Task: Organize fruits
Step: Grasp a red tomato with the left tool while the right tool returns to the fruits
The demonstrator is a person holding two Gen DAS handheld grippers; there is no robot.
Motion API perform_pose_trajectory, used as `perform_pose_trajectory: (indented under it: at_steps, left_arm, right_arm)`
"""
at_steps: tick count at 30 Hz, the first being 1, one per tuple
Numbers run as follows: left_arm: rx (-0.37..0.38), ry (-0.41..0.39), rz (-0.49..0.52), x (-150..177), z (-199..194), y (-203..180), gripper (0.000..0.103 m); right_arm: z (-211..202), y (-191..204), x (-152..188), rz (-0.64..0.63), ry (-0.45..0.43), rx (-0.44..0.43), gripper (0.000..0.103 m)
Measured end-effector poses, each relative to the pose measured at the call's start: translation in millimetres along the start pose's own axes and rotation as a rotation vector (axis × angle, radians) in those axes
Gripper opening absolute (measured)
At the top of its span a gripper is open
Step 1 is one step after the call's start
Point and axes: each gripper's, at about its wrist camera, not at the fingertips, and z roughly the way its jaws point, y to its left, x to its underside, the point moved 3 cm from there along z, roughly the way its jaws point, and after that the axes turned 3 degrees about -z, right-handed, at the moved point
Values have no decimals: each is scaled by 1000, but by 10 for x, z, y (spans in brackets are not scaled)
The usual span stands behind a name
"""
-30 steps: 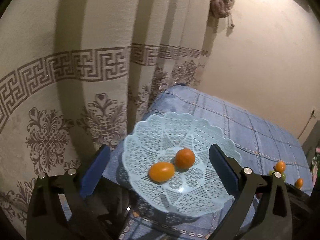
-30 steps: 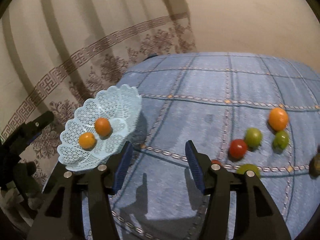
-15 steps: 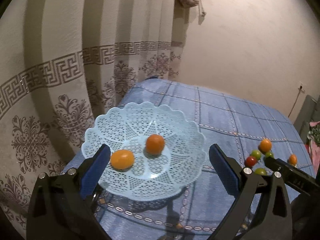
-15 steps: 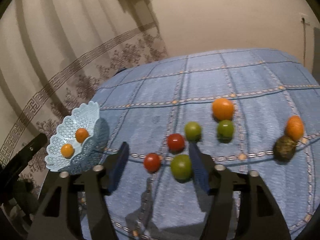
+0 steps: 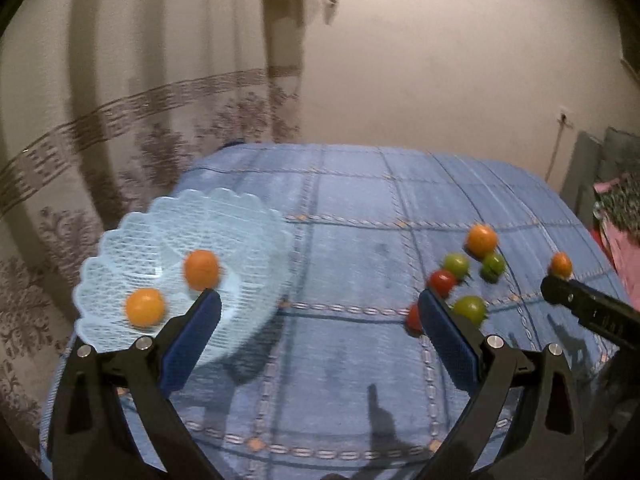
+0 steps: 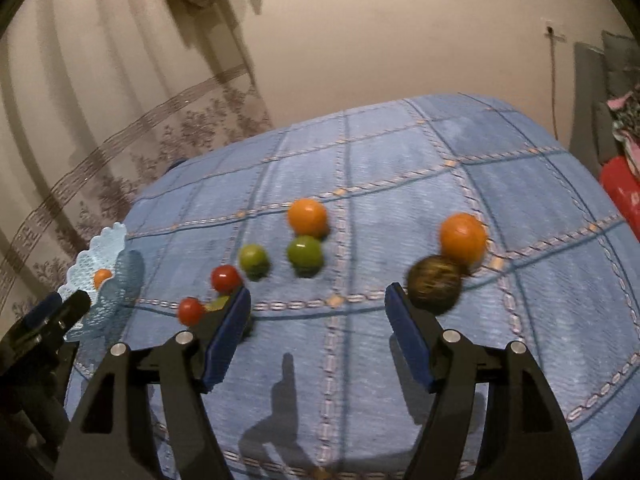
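A pale blue lattice basket (image 5: 244, 220) sits at the left edge of the blue bedspread and holds two orange fruits (image 5: 201, 269). Right of it lies a loose cluster: an orange fruit (image 6: 307, 216), green ones (image 6: 305, 253), red ones (image 6: 225, 278). A bigger orange fruit (image 6: 463, 238) and a dark brown round fruit (image 6: 435, 284) lie apart to the right. My left gripper (image 5: 319, 316) is open, hovering between basket and cluster. My right gripper (image 6: 317, 304) is open above the cloth, its right finger just in front of the brown fruit.
A blue quilted cloth (image 6: 400, 184) covers the surface and drops off at every side. A patterned curtain (image 5: 100, 92) hangs behind the basket, a plain wall (image 6: 400, 40) behind the rest. Red and pink items (image 6: 622, 192) sit beyond the right edge.
Both views have swung right: the basket slid to the left of the left wrist view, and the fruit cluster and brown fruit came in front of the right gripper. Both grippers stayed open.
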Motion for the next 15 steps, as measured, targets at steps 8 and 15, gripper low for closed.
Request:
perform_pose_trajectory:
  at_steps: [8, 15]
  left_arm:
    - [97, 91, 100, 126, 338, -434, 71]
    - [167, 191, 135, 234, 677, -623, 46]
  right_arm:
    - [-3, -176, 18, 39, -2, -1, 70]
    - [-1, -171, 39, 38, -4, -2, 70]
